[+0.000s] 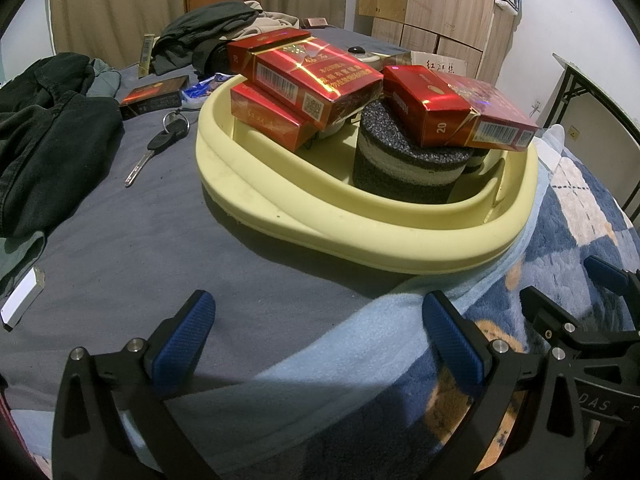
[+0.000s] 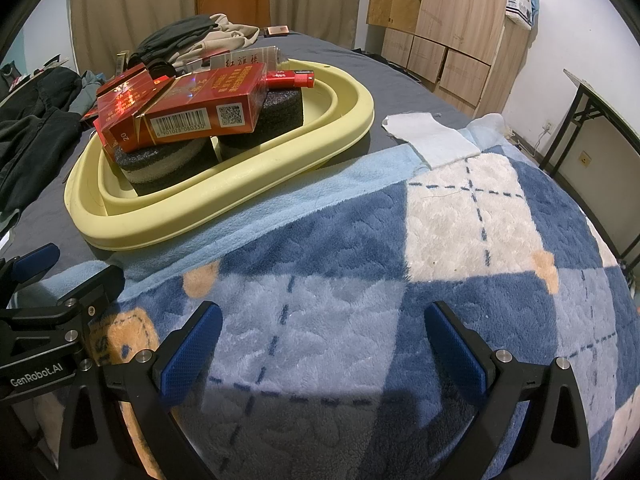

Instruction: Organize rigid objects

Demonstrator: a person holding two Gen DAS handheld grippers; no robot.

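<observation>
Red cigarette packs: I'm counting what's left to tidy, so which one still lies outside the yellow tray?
The dark red pack flat on the grey sheet beside the key; the others are stacked inside the yellow tray.

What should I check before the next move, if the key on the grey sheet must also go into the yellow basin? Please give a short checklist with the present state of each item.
1. Left gripper empty and open: ok, nothing sits between the blue pads.
2. Right gripper empty and open: ok, it is over the blanket.
3. Key free to grasp: ok, it lies flat on the grey sheet, apart from the dark clothes.
4. Free room in the yellow basin: not ok; red boxes and foam blocks fill most of it.
5. Stack stable: cannot tell; the red boxes rest tilted on each other.
6. Basin seated flat: cannot tell; its near edge meets the blanket.
</observation>
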